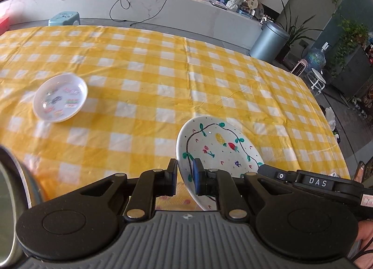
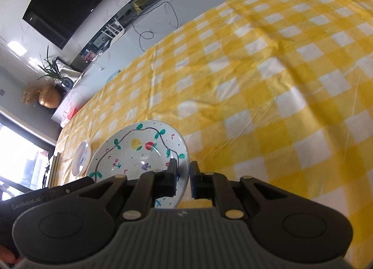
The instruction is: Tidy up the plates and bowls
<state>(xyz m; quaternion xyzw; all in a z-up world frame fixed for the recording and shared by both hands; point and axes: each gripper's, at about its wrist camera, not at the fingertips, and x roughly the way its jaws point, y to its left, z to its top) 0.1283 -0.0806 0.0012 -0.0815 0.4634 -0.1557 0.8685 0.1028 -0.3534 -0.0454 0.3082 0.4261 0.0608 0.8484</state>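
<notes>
A white bowl painted with vines and fruit [image 1: 216, 150] is held tilted above the yellow checked tablecloth [image 1: 144, 63]. My left gripper [image 1: 185, 175] is shut on its left rim. The same bowl [image 2: 139, 152] shows in the right wrist view, where my right gripper [image 2: 183, 175] is shut on its right rim. A small white plate with coloured stickers [image 1: 60, 96] lies on the cloth to the far left, apart from the bowl; it also shows edge-on in the right wrist view [image 2: 81, 158].
A round metal rim [image 1: 14, 210] sits at the left edge, close to my left gripper. Beyond the table's far edge stand a white counter [image 1: 139, 5], a blue stool [image 1: 64, 18] and a grey bin [image 1: 268, 39].
</notes>
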